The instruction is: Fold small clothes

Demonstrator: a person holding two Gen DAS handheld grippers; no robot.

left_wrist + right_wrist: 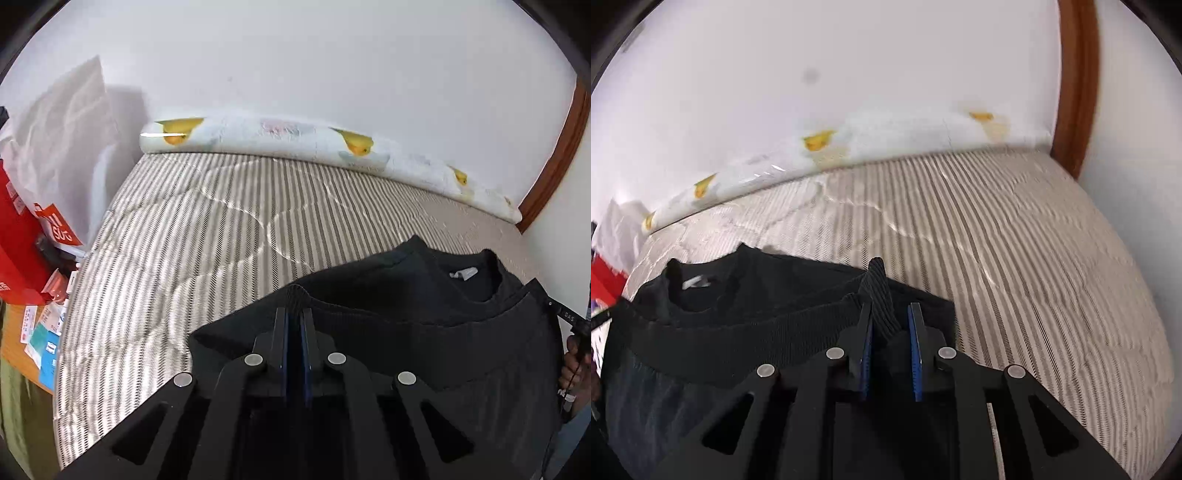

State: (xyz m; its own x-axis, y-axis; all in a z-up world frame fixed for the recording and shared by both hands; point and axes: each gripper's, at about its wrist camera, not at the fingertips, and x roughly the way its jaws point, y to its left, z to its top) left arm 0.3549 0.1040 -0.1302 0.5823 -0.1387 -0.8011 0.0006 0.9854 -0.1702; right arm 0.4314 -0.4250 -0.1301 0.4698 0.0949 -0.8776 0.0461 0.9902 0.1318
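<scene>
A black sweatshirt (424,295) lies on the striped mattress (207,229), its collar and white neck label facing up. Its ribbed hem is folded up towards the collar. My left gripper (294,314) is shut on the left corner of that hem. In the right wrist view the same sweatshirt (757,295) spreads to the left, and my right gripper (888,310) has its jaws part open with the ribbed hem corner (877,291) lying between them. The right gripper also shows at the right edge of the left wrist view (576,325).
A white rolled cover with yellow prints (295,136) runs along the wall at the mattress's far edge. A red box (18,236), a red bag and papers sit on a stand to the left. A brown wooden frame (1075,81) stands at the far right corner.
</scene>
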